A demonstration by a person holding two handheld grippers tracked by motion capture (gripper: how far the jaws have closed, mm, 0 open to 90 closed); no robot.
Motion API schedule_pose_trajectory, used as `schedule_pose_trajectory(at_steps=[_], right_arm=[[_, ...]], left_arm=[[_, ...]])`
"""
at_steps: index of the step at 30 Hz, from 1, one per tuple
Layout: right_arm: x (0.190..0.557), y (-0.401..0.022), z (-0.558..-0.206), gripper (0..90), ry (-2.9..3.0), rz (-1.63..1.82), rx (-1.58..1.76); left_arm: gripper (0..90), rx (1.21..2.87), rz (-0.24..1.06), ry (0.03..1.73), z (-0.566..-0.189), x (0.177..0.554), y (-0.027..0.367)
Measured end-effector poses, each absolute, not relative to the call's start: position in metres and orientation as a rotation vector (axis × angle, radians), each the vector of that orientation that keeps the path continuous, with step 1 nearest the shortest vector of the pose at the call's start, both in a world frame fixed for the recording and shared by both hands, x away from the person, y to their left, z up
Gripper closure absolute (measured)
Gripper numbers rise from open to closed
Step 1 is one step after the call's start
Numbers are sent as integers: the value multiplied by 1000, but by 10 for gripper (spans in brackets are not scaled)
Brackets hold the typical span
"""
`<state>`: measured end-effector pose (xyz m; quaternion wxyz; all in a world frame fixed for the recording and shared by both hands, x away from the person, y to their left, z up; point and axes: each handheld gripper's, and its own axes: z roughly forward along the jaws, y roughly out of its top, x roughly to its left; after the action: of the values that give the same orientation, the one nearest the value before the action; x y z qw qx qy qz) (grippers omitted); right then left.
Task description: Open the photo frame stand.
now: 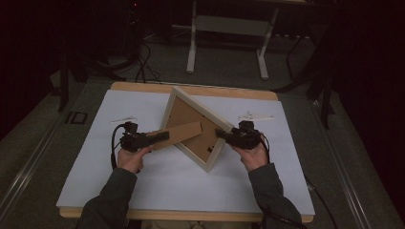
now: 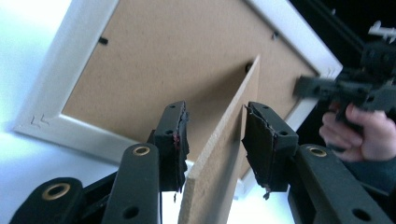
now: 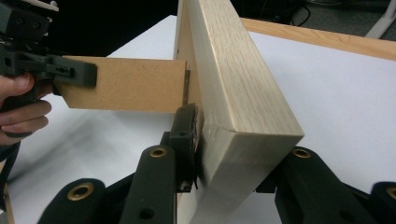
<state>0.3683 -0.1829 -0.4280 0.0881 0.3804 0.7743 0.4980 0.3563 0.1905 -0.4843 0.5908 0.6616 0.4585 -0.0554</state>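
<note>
The right gripper grips the pale wooden picture frame at the frame's right corner: in the right gripper view its two black jaws close on either side of the thick wooden bar, the left pad pressed flat against the inner face and the right jaw hidden behind the outer face, so the frame is clamped between jaws that stand about halfway apart. The frame sits turned like a diamond, back side up, on the white sheet that covers the table, with its brown backing showing. The left gripper reaches in from the opposite side toward the frame's brown stand flap, a strip of fibreboard that sticks out from the backing toward that gripper. In the left gripper view the flap's edge runs up between the two jaws, lying close to the right pad, while a clear gap separates it from the left pad; the jaws are partly open and do not pinch it, though whether the right pad touches it is hard to tell. Beyond the flap in that view the frame's backing and white rim lie ahead of the jaws, and the other hand holds its gripper at the frame's far corner. Two small white pieces lie on the sheet, one beyond the left gripper and one beyond the right gripper.
</note>
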Motion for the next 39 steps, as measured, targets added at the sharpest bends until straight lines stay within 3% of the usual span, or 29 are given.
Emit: schedule_pose_trajectory(at_steps=[12, 39], right_arm=[[375, -184, -417, 672, 2356, 1375, 1018], [376, -175, -406, 654, 2394, 1205, 761]], left_arm=[[616, 1628, -97, 1029, -484, 353, 191], [695, 1845, -199, 846, -481, 349, 156]])
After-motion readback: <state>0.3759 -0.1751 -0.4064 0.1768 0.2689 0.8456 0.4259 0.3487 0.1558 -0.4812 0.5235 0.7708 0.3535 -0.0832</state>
